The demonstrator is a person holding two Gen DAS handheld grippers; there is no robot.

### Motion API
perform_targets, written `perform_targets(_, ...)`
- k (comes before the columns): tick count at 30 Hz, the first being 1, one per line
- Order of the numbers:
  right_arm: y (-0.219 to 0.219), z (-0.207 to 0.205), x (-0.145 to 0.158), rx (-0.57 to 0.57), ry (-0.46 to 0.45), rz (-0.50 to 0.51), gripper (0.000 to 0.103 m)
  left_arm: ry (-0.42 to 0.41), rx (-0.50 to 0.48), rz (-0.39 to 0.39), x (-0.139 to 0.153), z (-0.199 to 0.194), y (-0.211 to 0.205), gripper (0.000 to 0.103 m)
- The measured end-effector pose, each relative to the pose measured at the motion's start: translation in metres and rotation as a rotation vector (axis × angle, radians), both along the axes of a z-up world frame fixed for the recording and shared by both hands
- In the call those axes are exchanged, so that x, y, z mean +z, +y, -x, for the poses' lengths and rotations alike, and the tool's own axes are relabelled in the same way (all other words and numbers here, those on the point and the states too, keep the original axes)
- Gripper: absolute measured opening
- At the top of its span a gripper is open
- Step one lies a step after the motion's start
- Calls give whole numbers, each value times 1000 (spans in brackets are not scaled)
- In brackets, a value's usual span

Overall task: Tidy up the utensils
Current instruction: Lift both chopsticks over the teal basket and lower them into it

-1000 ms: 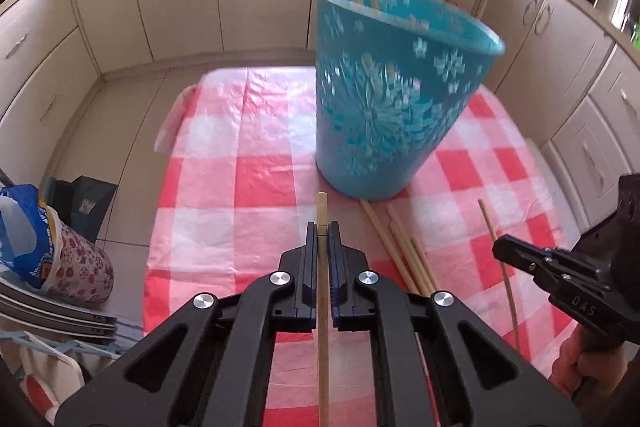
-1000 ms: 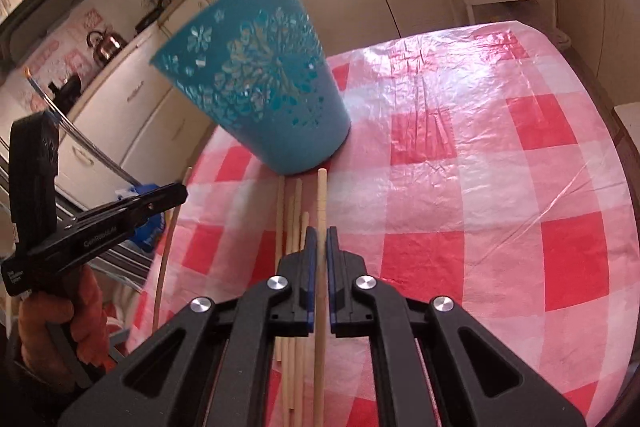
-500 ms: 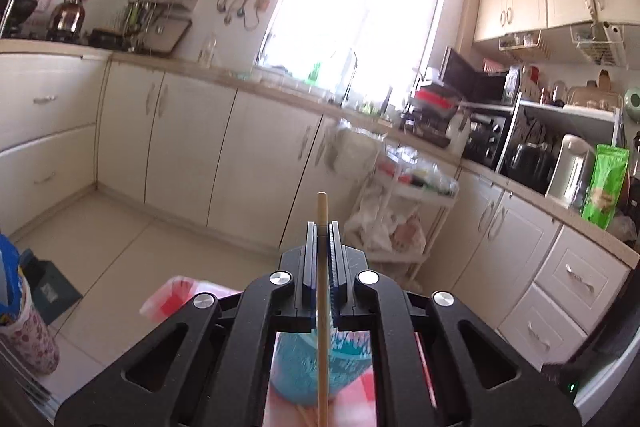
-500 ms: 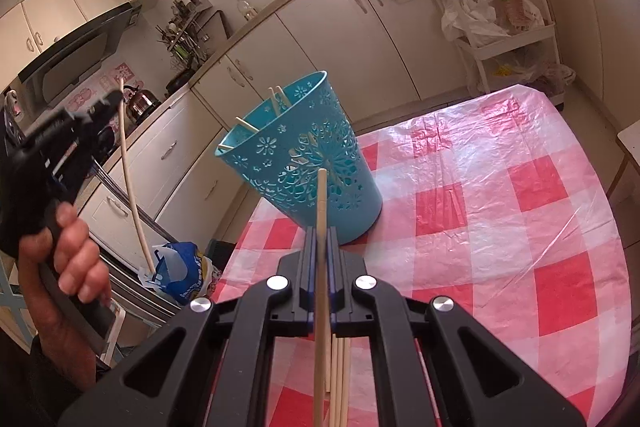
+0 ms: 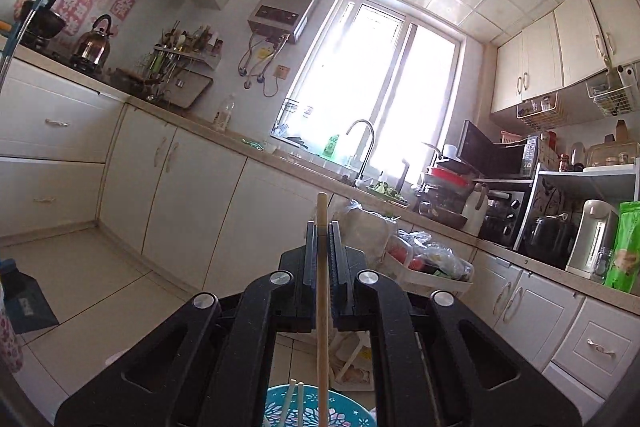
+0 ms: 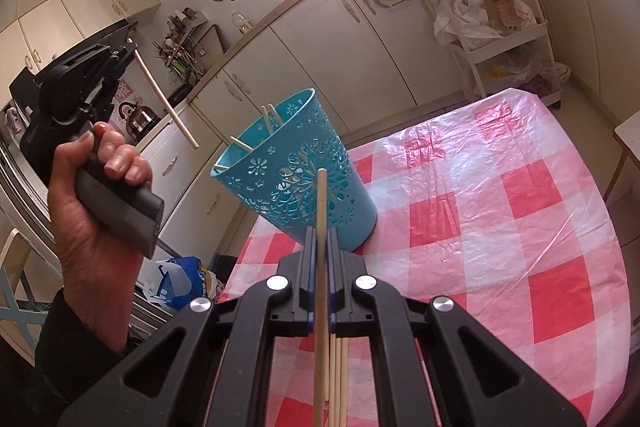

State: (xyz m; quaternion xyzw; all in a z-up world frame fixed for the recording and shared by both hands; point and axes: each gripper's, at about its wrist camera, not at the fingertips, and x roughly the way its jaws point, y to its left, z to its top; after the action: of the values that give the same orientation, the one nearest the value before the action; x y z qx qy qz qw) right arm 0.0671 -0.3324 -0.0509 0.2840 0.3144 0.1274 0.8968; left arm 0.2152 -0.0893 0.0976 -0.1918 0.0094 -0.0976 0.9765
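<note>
A pale, slender wooden chopstick [image 6: 321,267] sits clamped between the closed fingers of the right gripper [image 6: 320,243], its blunt tip reaching toward a turquoise plastic holder [image 6: 298,175] that stands on a red-and-white checked tablecloth [image 6: 500,227]. The holder, pierced with flower and snowflake cut-outs, flares toward its rim and already contains several light-coloured sticks [image 6: 268,119] leaning against its inner wall. More chopsticks [image 6: 339,379] lie flat on the cloth near the camera, partly under the right gripper. To the left, a bare hand [image 6: 94,203] grips the handle of the left gripper [image 5: 322,239], raised high beside the holder and pinched shut on a second chopstick [image 5: 322,291], which slants down toward the holder's rim. In the left wrist view the holder's rim [image 5: 280,411] appears at the bottom edge, beneath that stick.
</note>
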Motion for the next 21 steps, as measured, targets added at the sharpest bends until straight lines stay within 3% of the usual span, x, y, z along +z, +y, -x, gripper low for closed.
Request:
perform_targets(6, -1, -3, 1, -2, -3, 3, 6, 36, 22, -58, -31, -15, -19, 5)
perform_targets(21, -1, -3, 4, -6, -12, 1, 6, 96, 45, -184, -68, -11, -35, 5)
